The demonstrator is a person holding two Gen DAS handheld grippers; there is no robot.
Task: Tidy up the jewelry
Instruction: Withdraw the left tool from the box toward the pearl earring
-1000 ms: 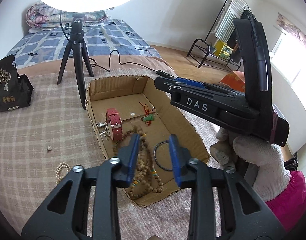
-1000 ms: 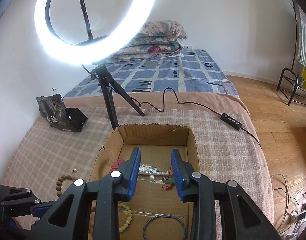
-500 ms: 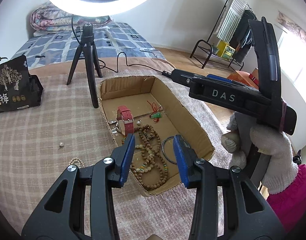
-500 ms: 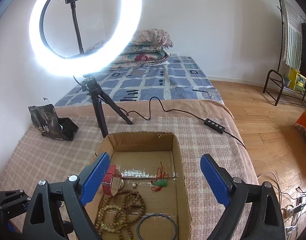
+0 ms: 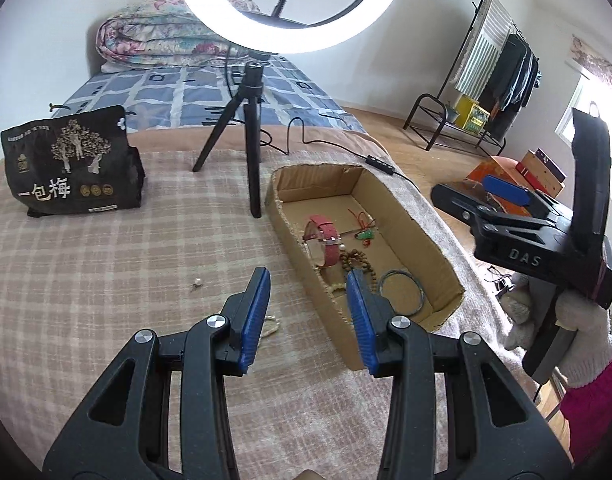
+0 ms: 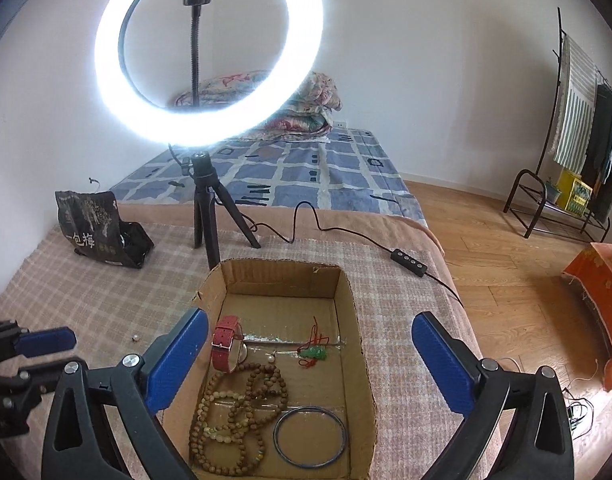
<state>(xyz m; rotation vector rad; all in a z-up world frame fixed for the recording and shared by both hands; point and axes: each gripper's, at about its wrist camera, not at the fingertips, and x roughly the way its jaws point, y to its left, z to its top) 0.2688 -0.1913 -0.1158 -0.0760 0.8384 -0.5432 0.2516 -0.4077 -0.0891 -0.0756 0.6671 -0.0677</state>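
Cardboard box (image 6: 348,320) at lower centre of the right wrist frame holds a red watch (image 6: 225,343), wooden beads (image 6: 241,404), a dark bangle (image 6: 310,436) and a green pendant (image 6: 314,354). Right hand-held gripper (image 6: 310,364) is spread wide and empty; left hand-held gripper (image 5: 308,316) is released, empty. A small pearl (image 5: 197,281) lies left of the box on the checked blanket (image 5: 105,264).

You have one cardboard box (image 6: 358,344) before you. Count inside it — one red watch (image 6: 225,344), one wooden bead strand (image 6: 241,408), one dark bangle (image 6: 310,436), one green pendant (image 6: 314,354), one loose pearl (image 6: 271,358). Out on the blanket (image 5: 85,280) — one pearl (image 5: 197,281) and one pale bead bracelet (image 5: 270,325), partly hidden.
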